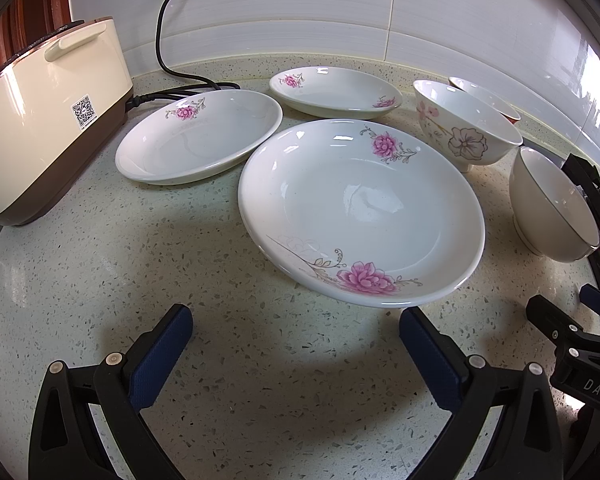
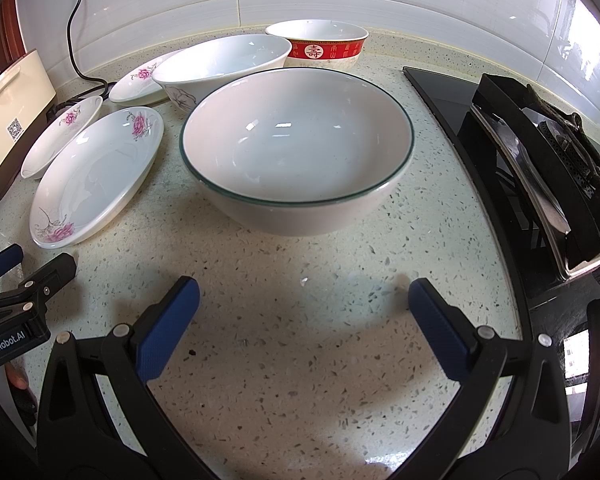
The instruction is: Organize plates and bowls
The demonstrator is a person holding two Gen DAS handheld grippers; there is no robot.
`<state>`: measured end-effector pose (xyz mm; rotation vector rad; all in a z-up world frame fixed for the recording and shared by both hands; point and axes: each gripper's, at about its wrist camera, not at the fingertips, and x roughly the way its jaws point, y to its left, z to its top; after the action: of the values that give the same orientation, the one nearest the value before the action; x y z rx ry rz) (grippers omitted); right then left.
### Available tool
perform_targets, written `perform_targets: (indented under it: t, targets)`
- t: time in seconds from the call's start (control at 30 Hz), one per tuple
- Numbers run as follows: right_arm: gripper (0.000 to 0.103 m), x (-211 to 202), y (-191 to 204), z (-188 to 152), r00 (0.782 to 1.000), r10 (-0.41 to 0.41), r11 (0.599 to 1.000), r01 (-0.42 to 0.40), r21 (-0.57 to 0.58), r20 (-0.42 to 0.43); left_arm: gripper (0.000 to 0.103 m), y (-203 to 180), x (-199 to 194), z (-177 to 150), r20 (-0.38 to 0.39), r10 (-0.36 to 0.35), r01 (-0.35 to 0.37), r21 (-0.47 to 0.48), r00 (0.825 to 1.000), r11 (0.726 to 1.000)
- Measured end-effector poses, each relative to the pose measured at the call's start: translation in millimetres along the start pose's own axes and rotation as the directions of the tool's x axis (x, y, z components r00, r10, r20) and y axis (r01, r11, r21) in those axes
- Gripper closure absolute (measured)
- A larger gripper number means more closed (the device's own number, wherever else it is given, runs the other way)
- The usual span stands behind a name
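The left gripper (image 1: 296, 332) hangs over the speckled counter (image 1: 100, 272) with its blue-padded jaws spread wide and nothing between them; just ahead of it sits the nearest plate (image 1: 360, 212), white with pink flowers on its rim. Behind that plate lie a second plate (image 1: 198, 140) to the left and a third plate (image 1: 334, 92) farther back; the second appears to touch the nearest one at the rim, though the angle makes this hard to judge. To the right stands a flowered bowl (image 1: 466, 124), with a red-banded bowl (image 2: 318, 48) behind it near the tiled wall.

The right gripper (image 2: 304, 314) is likewise spread wide and holds nothing; a green-rimmed bowl (image 2: 296, 148) stands upright on the counter straight ahead of it, apart from its fingers. A cream appliance (image 1: 40, 120) with a black cord (image 1: 164, 32) stands at the far left; a black stove (image 2: 540, 160) lies to the right.
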<state>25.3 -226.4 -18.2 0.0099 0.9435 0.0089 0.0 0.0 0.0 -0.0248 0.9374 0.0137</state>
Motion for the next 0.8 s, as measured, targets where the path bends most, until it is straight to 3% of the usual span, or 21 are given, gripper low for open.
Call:
perform_targets:
  t: [0.6, 0.67, 0.73, 0.8]
  targets:
    - [0.0, -1, 3, 2, 1.0, 0.0, 1.0, 0.0, 0.003, -0.022, 0.0, 0, 0, 0, 0.0, -0.002, 0.002, 0.002, 1.0, 1.0]
    - [0.0, -2, 4, 3, 0.998, 0.031, 0.999, -0.032, -0.007, -0.048, 0.0, -1, -1, 0, -0.011, -0.015, 0.016, 0.021, 1.0, 1.0]
    - [0.0, -7, 5, 3, 0.993, 0.119, 0.992, -0.119, 0.03, -0.02, 0.0, -1, 0, 1, -0.021, -0.031, 0.032, 0.042, 0.999, 0.999]
    - [0.0, -10, 7, 4, 0.972, 0.236, 0.969, -0.236, 0.07, 0.001, 0.0, 4, -4, 2, -0.018, -0.055, 0.055, 0.032, 0.998, 0.998]
